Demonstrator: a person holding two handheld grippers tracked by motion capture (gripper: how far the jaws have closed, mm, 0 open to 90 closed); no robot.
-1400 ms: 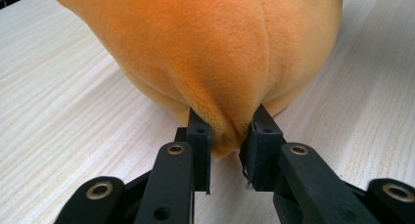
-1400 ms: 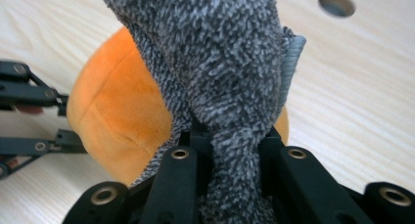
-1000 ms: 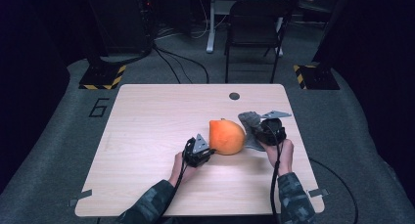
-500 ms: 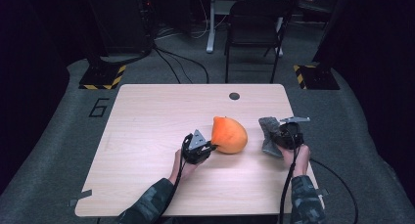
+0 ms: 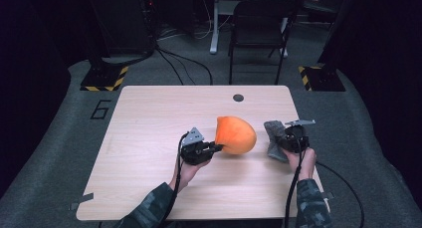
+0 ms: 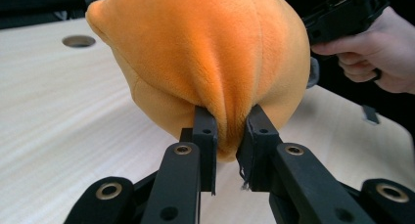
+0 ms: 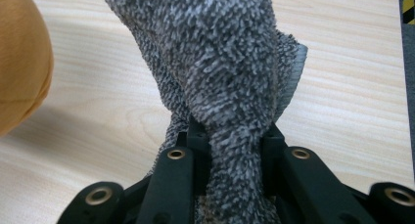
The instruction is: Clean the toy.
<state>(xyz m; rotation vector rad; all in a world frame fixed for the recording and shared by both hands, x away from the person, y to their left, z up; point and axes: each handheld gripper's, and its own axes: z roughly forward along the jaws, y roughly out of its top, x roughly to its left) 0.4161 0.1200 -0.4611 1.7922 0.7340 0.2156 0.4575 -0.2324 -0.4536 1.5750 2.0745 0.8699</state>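
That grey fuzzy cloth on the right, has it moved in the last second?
Yes. The grey cloth, clamped in the right hand-held gripper, has pulled away from the orange plush toward the table's right edge.

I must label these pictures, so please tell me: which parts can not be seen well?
- Plush: its far side is hidden by its own bulk in the left gripper view.
- Cloth: its top is cut off in the right gripper view.
- Right gripper: the cloth covers its jaws in the high view.
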